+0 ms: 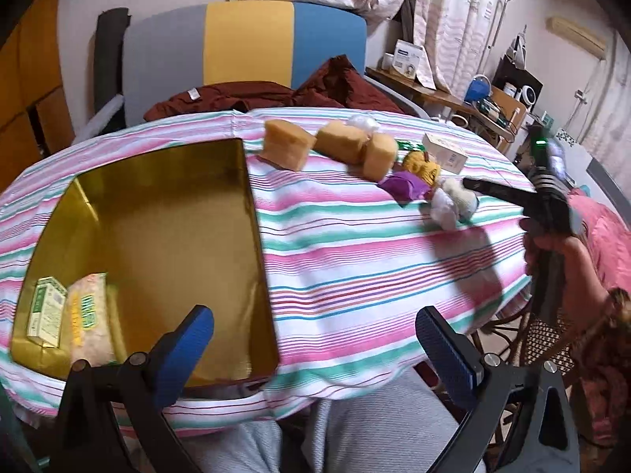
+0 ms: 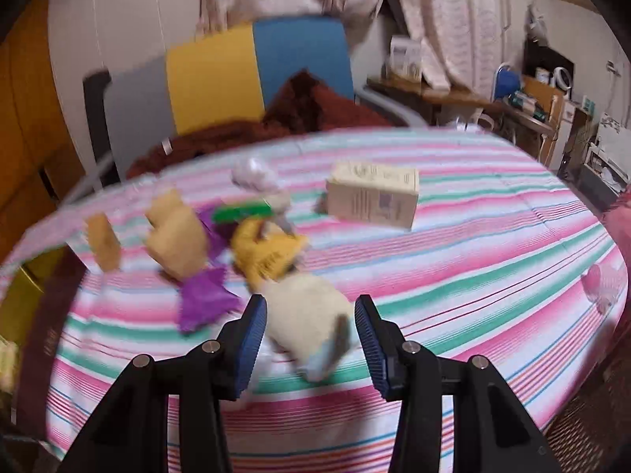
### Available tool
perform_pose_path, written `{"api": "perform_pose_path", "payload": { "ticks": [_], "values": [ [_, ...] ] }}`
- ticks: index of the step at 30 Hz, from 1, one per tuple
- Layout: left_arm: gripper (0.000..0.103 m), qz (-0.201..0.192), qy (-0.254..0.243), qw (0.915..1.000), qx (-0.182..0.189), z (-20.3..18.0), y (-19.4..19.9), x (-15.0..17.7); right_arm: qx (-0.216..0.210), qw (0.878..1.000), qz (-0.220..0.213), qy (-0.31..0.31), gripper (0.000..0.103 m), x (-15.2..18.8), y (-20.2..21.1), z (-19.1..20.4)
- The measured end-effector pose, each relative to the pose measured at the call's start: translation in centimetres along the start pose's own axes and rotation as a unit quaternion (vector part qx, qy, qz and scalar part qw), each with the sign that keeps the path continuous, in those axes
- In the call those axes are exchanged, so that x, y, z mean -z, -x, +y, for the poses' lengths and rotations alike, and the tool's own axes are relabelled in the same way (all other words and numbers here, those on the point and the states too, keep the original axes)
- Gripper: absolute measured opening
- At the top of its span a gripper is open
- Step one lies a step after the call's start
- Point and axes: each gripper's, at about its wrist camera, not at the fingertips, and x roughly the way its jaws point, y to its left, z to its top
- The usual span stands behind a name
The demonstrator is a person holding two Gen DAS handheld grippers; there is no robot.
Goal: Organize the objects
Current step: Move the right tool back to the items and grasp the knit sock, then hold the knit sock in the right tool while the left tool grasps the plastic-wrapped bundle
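Firstly, at the lower left of the left wrist view a gold tin (image 1: 165, 236) lies open on the striped bench (image 1: 355, 260), with a green box (image 1: 45, 311) and a pale packet (image 1: 88, 311) in its corner. The left tongs (image 1: 315, 351) are spread wide and empty. Toward the upper middle stand three yellow sponges (image 1: 343, 146). At the right, the right tongs (image 2: 309, 339) are partly spread around a cream soft toy (image 2: 303, 315); whether the pads press it I cannot tell.
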Motion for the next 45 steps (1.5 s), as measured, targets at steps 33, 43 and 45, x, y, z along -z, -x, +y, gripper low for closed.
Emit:
{"api": "perform_pose_path", "payload": {
  "ticks": [33, 43, 45],
  "values": [
    [0.103, 0.06, -0.082, 0.9944, 0.03, -10.4, -10.4, -4.9, 0.024, 0.997, -0.074, -0.027, 0.057, 2.8, -3.1, -2.5],
    [0.102, 0.048, -0.11, 0.9919, 0.041, -13.8, -16.0, -6.9, 0.04, 0.989, -0.105, -0.101, 0.057, 3.8, -3.0, -4.7],
    [0.099, 0.046, -0.115, 0.9913, 0.044, -14.0, -17.0, -7.0, 0.023, 0.987, -0.105, -0.117, 0.057, 4.0, -2.9, -5.4]
  ]
}}
